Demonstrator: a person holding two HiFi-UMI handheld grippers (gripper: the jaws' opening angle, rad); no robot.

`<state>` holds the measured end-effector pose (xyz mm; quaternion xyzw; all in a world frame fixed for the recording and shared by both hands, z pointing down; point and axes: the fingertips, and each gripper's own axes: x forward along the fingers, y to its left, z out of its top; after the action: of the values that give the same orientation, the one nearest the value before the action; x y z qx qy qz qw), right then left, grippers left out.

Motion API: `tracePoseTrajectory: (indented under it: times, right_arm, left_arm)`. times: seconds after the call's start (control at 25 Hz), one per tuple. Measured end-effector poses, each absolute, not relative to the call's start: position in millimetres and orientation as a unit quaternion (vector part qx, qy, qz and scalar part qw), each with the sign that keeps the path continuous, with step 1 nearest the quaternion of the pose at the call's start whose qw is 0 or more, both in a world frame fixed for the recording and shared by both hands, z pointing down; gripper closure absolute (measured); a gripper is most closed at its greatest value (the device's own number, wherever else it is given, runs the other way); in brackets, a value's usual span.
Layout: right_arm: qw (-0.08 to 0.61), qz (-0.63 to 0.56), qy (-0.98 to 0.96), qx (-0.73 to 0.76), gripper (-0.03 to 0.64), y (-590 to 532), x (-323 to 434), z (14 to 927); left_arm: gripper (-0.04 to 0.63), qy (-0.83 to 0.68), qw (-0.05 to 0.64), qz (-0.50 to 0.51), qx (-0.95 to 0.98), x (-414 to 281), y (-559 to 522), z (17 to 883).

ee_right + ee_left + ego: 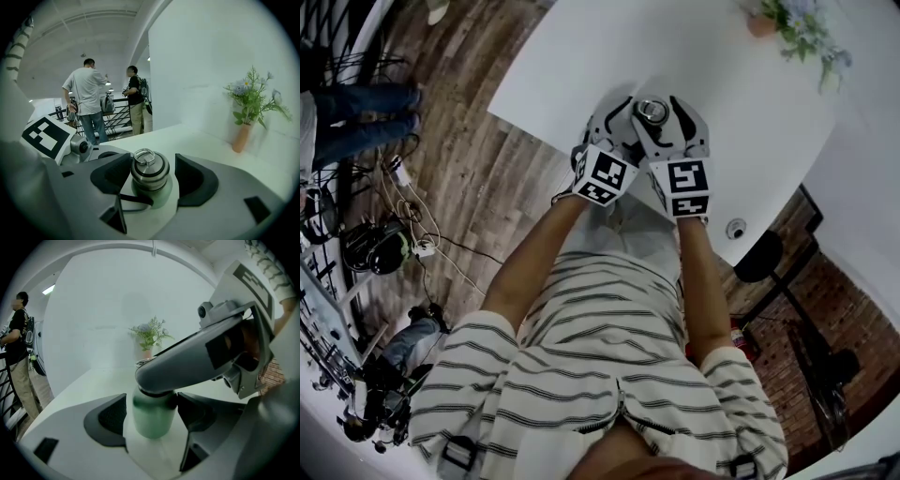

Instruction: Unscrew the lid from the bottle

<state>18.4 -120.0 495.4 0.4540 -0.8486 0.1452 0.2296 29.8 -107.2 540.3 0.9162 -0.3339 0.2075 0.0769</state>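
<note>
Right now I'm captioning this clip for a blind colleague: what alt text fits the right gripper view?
The right gripper has open jaws flanking the steel, ring-topped lid of a pale green bottle standing on a white table. Beyond it a vase of flowers stands by the wall, and two people stand at a railing on the left.

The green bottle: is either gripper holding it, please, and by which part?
Neither: the left gripper stands open around the body of the pale green bottle, the right gripper around its ringed steel lid.
</note>
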Motion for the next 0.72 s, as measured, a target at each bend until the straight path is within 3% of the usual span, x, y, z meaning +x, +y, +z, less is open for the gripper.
tracePoseTrajectory:
  times: [0.24,0.72]
  right_arm:
    - [0.239,0.146,-0.850,0.445,0.362,-121.5,12.8,498.9]
    - [0.247,0.139,-0.861,0.423,0.348,-120.5,14.2,499.5]
  left_arm:
    - [0.293,-0.323,0.071,0.212,0.919,34.5,-107.7,541.8]
    - [0.291,-0.320,0.065,0.213,0.921,35.0,-107.3,542.7]
